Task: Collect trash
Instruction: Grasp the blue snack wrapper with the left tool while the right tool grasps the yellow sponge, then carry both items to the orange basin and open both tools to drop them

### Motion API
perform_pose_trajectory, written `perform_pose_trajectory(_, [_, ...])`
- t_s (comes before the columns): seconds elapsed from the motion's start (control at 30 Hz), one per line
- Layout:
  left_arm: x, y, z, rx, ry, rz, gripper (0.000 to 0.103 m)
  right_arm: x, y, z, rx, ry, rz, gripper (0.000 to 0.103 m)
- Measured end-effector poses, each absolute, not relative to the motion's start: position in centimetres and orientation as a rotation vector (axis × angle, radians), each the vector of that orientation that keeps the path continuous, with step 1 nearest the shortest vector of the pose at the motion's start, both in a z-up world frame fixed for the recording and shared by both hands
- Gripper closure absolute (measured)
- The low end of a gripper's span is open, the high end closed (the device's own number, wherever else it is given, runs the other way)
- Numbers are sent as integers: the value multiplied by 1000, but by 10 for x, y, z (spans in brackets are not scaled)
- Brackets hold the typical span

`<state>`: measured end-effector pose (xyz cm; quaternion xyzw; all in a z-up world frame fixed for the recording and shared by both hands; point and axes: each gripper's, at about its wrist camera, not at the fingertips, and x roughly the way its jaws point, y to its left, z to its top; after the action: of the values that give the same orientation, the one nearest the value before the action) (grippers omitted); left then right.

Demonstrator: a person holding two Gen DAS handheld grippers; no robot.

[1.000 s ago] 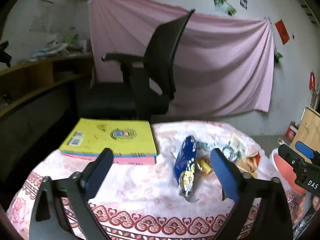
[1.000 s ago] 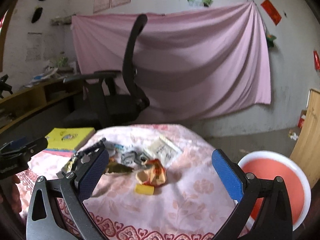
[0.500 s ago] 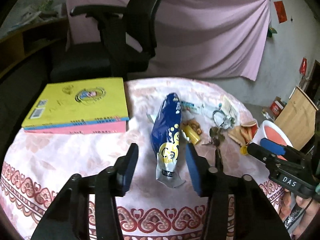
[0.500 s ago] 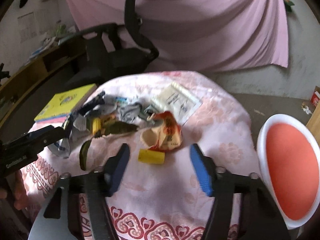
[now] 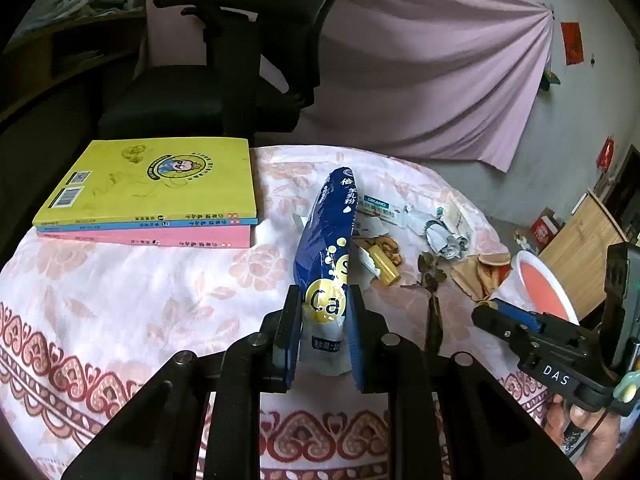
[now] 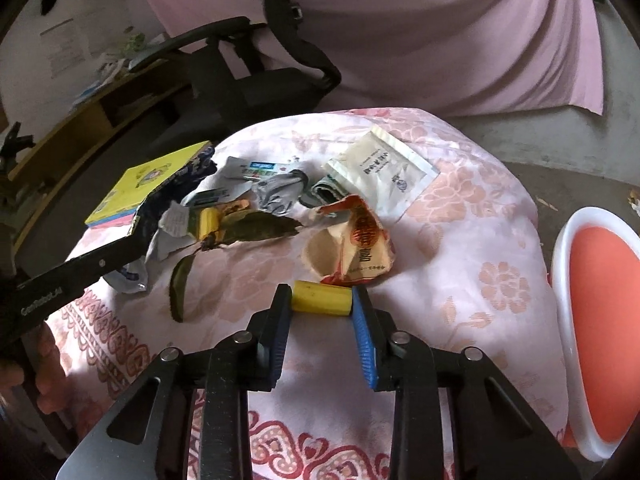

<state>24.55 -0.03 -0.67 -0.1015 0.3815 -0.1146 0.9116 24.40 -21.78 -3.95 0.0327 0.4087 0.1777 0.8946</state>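
Biggest worry right now: the left gripper (image 5: 322,332) only has the floppy bottom end of the blue milk-powder bag (image 5: 326,248). Most of the bag stretches away toward the middle of the frame, so I reckon it'll droop or slide out once I lift, maybe dragging the scraps beside it off the cloth. Its jaws have just been closing, and both pads now look pressed against the bag, low in the frame's centre.

On the other side, the right gripper (image 6: 322,320) has also just been closing, with the yellow tube (image 6: 320,299) lying crosswise between the very tips, low centre. The pads look to be touching its two ends. A round thing held endwise at the tips could easily pop forward toward the orange wrapper (image 6: 358,240) just above it. The red bin (image 6: 600,300) sits at the right edge.
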Motion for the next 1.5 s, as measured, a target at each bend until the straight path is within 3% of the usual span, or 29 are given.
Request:
perform_pose_trajectory(0.17, [225,-3,0,-205,722,-244,85,232,-215,-32,58,797,409,75])
perform_pose_trajectory(0.4, [194,-24,24,-152,545,-257,85,197,-227,-3,61,574,394,75])
perform_pose_trajectory(0.6, [171,-71,54,-54,376,-335,85,167,-264,24,95,353,315,75])
perform_pose_trajectory(0.8, [168,-125,72,4,328,-433,85,148,-308,38,80,193,155,75])
perform_pose_trajectory(1.1, [198,-214,63,12,444,-562,85,159,-372,31,173,223,1,75])
perform_pose_trajectory(1.5, [231,-291,27,21,715,-682,85,177,-444,-7,330,448,-109,74])
